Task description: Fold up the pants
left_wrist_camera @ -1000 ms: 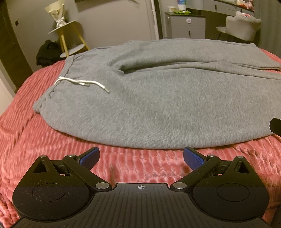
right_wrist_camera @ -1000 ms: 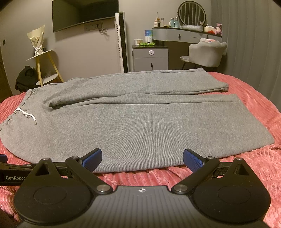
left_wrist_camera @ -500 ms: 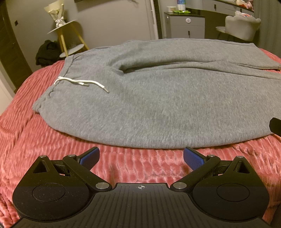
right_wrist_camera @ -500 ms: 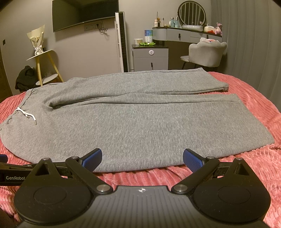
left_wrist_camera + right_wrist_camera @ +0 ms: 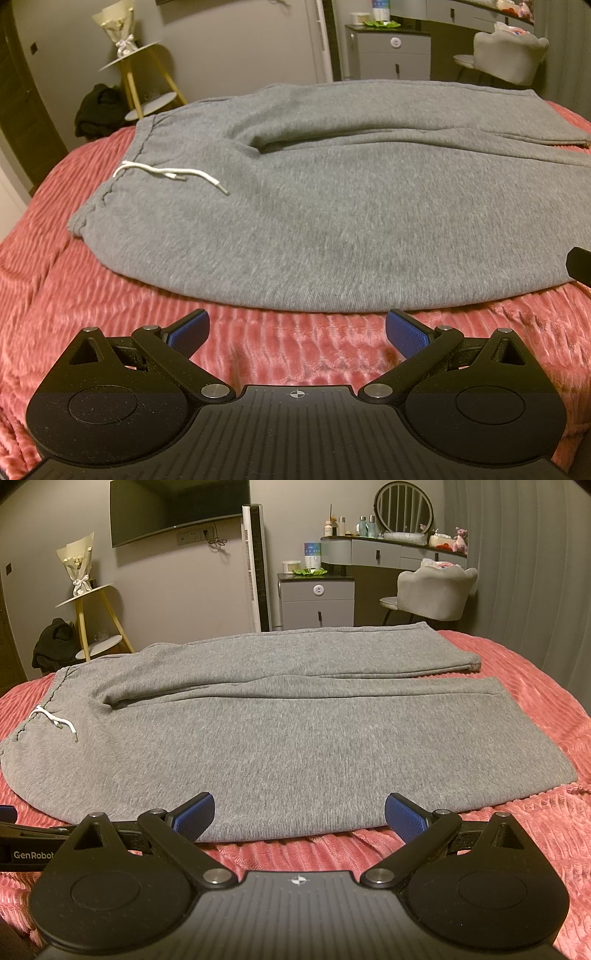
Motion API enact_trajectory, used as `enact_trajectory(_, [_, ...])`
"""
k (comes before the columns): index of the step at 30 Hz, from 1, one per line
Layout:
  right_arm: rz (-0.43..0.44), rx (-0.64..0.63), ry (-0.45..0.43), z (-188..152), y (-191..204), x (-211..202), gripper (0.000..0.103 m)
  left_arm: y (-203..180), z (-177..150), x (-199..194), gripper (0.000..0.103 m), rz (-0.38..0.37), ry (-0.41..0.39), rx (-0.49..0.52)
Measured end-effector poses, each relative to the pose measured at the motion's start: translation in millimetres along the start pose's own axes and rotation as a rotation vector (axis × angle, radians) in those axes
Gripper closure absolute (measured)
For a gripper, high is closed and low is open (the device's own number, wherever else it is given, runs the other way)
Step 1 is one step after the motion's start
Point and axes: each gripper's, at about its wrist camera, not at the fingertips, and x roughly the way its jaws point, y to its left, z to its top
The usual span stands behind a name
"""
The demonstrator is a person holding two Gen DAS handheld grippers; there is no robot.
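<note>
Grey sweatpants (image 5: 332, 206) lie flat on a pink bedspread (image 5: 74, 288), waistband to the left with a white drawstring (image 5: 170, 173), legs running right. In the right wrist view the pants (image 5: 295, 738) show whole, both legs side by side, cuffs at the right. My left gripper (image 5: 297, 328) is open and empty, just short of the pants' near edge at the hip end. My right gripper (image 5: 299, 810) is open and empty, over the near edge of the front leg. The left gripper's body shows at the left of the right wrist view (image 5: 22, 853).
Beyond the bed stand a yellow-legged side table with a bouquet (image 5: 86, 598), a dark bundle on the floor (image 5: 51, 642), a tower fan (image 5: 255, 565), a grey cabinet (image 5: 317, 598), a chair (image 5: 432, 590) and a vanity desk. Pink bedspread (image 5: 535, 701) shows around the pants.
</note>
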Motion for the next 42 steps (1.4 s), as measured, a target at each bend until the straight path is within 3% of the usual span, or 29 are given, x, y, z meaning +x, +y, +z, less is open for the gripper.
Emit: enact_trajectory(42, [0.01,0.003,0.009,-1.4,1.6,-0.1,0.004,-4.0,0.2,-0.4,0.0,0.008,0.002,0.014])
